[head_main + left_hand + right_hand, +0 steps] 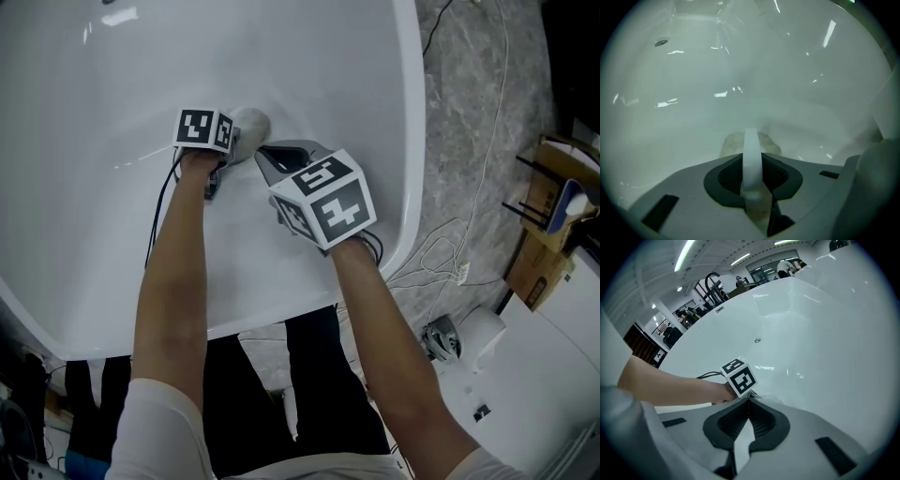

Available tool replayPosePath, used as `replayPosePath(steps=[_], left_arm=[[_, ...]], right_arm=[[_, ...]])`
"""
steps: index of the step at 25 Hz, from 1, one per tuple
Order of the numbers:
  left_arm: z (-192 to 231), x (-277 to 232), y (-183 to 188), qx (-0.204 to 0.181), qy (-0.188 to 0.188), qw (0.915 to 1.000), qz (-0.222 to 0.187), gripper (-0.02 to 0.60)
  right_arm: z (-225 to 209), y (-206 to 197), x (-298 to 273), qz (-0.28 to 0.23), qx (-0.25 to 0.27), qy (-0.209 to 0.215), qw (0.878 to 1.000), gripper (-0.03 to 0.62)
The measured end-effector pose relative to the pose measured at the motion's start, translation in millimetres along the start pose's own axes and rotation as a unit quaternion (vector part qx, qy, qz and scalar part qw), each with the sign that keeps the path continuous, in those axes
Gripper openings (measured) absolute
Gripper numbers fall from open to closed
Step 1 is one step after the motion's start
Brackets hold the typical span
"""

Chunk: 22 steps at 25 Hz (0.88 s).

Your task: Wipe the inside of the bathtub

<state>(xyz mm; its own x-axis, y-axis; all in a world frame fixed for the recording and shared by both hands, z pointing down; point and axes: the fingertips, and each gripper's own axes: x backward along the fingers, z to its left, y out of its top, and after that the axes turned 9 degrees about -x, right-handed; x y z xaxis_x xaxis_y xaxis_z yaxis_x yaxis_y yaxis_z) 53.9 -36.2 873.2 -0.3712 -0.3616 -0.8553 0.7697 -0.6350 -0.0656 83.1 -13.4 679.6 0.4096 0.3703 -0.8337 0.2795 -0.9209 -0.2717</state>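
Note:
The white bathtub [412,141] fills the head view, and both grippers are inside it near its right wall. My left gripper [234,136] is shut on a pale grey cloth [250,122] that is pressed against the tub surface. In the left gripper view the wadded cloth [765,141] bulges out just beyond the gripper [751,137]. My right gripper [272,155] hovers right beside the left one, shut with nothing in it. In the right gripper view, the right gripper [749,400] points at the left gripper's marker cube [739,376].
A small round metal fitting [660,42] sits high on the tub's far wall [757,340]. Right of the tub lies a grey stone floor with white cables [459,244], a cardboard box [542,267] and a white unit [525,394]. The person's legs [309,384] stand against the near rim.

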Motion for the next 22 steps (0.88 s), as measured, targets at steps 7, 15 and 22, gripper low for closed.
replayPosePath(steps=[7, 15, 22], left_arm=[[24, 13, -12, 0.018, 0.01, 0.9998, -0.004, 0.1], [62, 42, -38, 0.034, 0.027, 0.9991, 0.004, 0.1], [98, 70, -65, 0.041, 0.045, 0.998, 0.017, 0.1]], right_arm=[[3, -1, -10, 0.009, 0.001, 0.003, 1.0, 0.018], [28, 3, -27, 0.019, 0.016, 0.014, 1.0, 0.018], [56, 9, -47, 0.031, 0.032, 0.028, 0.999, 0.018]])
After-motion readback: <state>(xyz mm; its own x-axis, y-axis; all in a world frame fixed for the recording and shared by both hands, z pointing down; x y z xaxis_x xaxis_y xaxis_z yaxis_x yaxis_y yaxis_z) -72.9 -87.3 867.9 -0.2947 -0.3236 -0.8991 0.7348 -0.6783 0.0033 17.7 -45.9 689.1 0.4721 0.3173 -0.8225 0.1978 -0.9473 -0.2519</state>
